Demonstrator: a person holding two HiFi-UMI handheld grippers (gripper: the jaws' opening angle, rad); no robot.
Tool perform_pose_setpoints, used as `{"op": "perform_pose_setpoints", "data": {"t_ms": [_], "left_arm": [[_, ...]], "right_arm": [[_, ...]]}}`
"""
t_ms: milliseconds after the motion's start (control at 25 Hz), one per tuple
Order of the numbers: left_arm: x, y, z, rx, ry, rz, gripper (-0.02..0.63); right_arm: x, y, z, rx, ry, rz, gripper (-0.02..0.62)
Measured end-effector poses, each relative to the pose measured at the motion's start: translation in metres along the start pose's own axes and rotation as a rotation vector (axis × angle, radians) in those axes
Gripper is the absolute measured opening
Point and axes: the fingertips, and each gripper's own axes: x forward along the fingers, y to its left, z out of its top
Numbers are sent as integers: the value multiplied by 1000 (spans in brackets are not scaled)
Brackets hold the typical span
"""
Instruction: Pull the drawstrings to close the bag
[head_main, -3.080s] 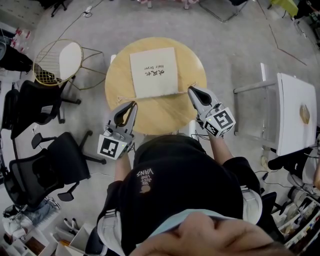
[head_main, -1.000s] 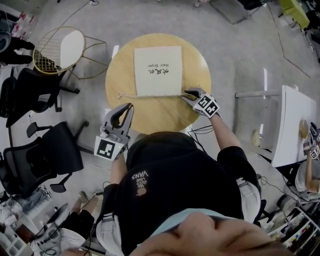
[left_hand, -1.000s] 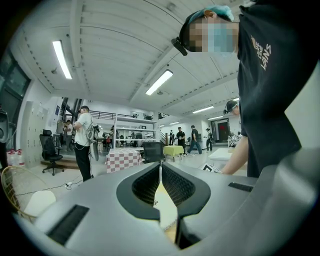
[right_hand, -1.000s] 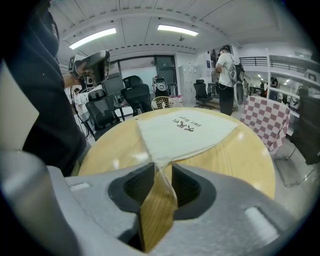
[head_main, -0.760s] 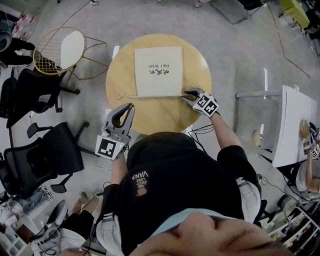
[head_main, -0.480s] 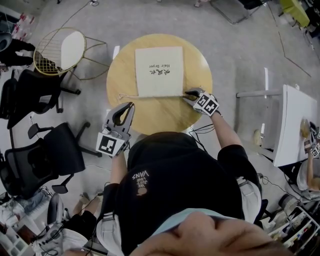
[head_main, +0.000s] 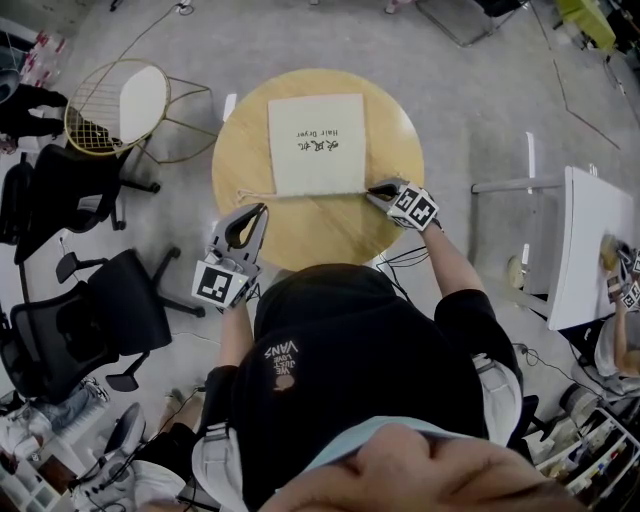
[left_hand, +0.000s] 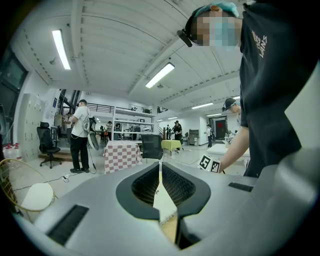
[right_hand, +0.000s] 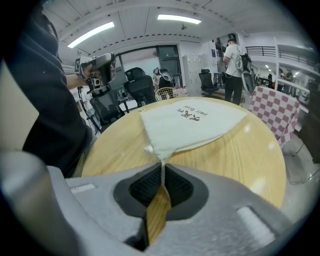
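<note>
1. The right gripper (head_main: 378, 189) has changed most: three seconds ago it was lifted clear of the table with its jaws spread, a second ago it sat low at the bag's near right corner with the jaws still wide, and they have just been closing
2. In the right gripper view those jaws now pinch the right drawstring (right_hand: 162, 172), a thin white cord that runs straight from the bag's corner into the gap between the pads
3. The left gripper (head_main: 262, 210) has barely shifted across the frames; it stays off the table's near left edge, and its jaws were pressed together before and are so now, with nothing between them
4. The bag (head_main: 315, 140), cream cloth with dark print, lies flat on the far half of the round wooden table (head_main: 300, 235), in the same place as earlier and with its near edge still ungathered
5. The left drawstring (head_main: 255, 194) lies loose on the wood, trailing out from the bag's near left corner, apart from the left gripper's tips
6. The right hand reaches forward over the table's near right side, its gripper tilted steeply down so the tips meet the wood at the bag's corner; its marker cube (head_main: 415, 208) faces up
7. The left hand is held close to the body, its gripper pointing almost level across the table toward the room beyond, as the left gripper view shows
</note>
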Motion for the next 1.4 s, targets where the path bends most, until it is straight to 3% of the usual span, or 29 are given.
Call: {"op": "perform_pose_setpoints", "data": {"t_ms": [120, 320, 720, 1120, 1240, 1400], "left_arm": [[1, 3, -9, -35, 29, 9, 17], [2, 25, -44, -2, 69, 17, 17], [15, 56, -100, -67, 166, -4, 18], [34, 59, -154, -43, 299, -118, 20], [38, 56, -166, -42, 335, -164, 92], [37, 55, -183, -18, 400, -225, 112]], "right_arm": [[-4, 1, 1, 39, -14, 14, 14], [-7, 4, 5, 131, -56, 29, 11], [-8, 1, 8, 249, -72, -32, 8], [-6, 2, 11, 315, -77, -82, 8], [-8, 2, 10, 329, -76, -88, 8], [-7, 2, 11, 341, -72, -101, 8]]}}
